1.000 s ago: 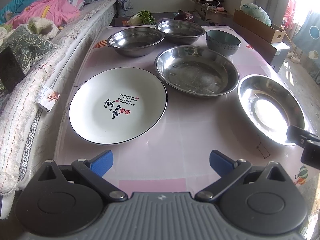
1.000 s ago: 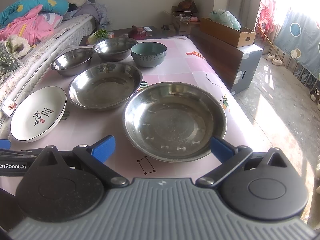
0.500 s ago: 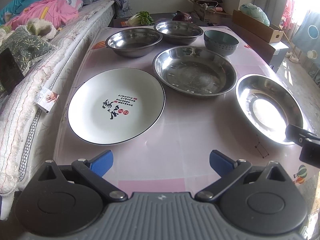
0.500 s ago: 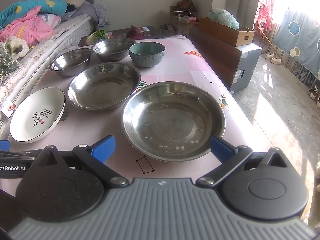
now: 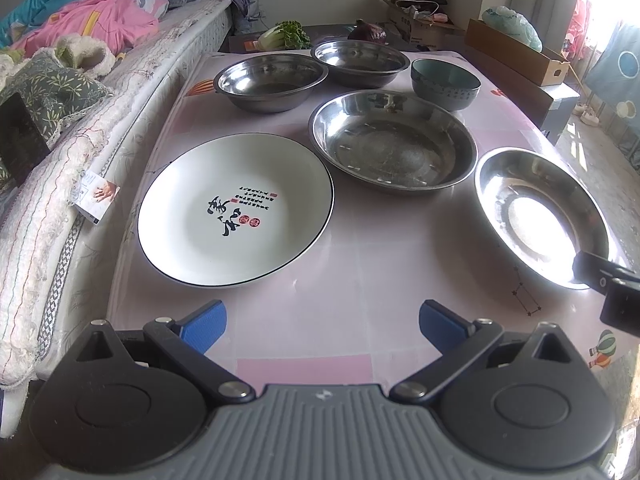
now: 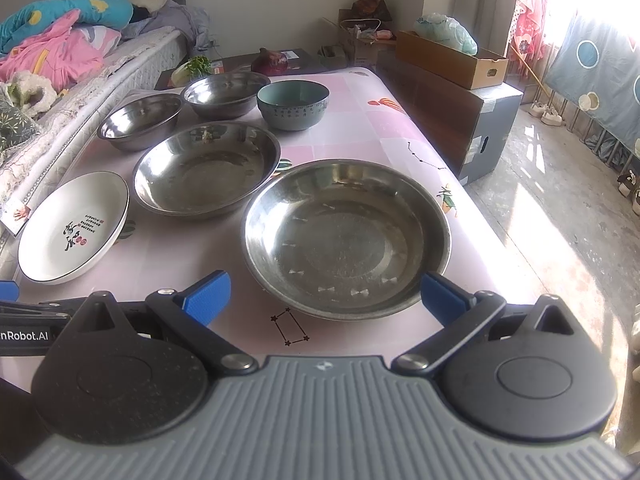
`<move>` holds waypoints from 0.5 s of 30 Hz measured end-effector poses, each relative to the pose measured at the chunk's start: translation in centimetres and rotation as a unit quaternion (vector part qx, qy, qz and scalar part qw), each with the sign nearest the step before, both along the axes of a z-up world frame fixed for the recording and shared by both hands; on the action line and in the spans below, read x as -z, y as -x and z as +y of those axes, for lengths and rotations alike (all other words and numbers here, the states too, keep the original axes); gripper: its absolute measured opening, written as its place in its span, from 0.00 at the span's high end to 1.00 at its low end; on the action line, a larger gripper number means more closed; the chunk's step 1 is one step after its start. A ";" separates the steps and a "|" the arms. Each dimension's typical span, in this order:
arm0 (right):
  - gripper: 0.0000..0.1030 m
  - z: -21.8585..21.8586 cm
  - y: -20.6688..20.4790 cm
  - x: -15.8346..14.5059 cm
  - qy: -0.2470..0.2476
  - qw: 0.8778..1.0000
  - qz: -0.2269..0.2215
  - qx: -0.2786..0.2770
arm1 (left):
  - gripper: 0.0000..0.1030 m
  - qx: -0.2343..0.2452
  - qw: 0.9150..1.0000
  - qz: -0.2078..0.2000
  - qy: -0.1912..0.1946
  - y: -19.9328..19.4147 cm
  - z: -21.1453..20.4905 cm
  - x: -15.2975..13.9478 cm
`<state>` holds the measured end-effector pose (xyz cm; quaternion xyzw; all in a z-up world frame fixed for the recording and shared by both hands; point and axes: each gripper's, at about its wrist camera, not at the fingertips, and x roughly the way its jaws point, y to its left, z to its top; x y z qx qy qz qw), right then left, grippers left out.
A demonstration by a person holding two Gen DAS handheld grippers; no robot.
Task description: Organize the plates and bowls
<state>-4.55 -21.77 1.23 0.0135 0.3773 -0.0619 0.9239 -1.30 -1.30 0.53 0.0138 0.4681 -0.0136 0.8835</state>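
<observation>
Left gripper [image 5: 322,323]: blue-padded fingers spread wide, empty, held low over the table's near edge, aimed at the white plate [image 5: 236,208] with black calligraphy near the left edge. Right gripper [image 6: 325,293]: fingers spread wide, empty, flanking the near rim of a steel plate [image 6: 346,236] at the near right edge. Table [image 6: 384,124], further in: second steel plate [image 6: 206,168] at centre; two steel bowls [image 6: 140,120] [image 6: 226,94] and a teal bowl [image 6: 293,105] along the far edge.
</observation>
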 end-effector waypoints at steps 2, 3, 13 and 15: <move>0.01 0.0 0.0 0.0 0.000 1.000 0.000 0.000 | 0.00 0.000 1.000 0.000 0.000 0.0 0.1 0.0; 0.01 0.0 0.0 0.0 0.000 1.000 0.000 0.000 | 0.00 0.000 1.000 0.001 0.000 0.0 0.1 0.0; 0.01 0.0 0.0 0.1 0.000 1.000 0.002 0.001 | 0.00 0.001 1.000 0.004 0.002 0.0 0.2 0.3; 0.01 0.0 0.0 0.1 0.000 1.000 0.001 0.001 | 0.00 0.001 1.000 0.004 0.002 0.0 0.2 0.3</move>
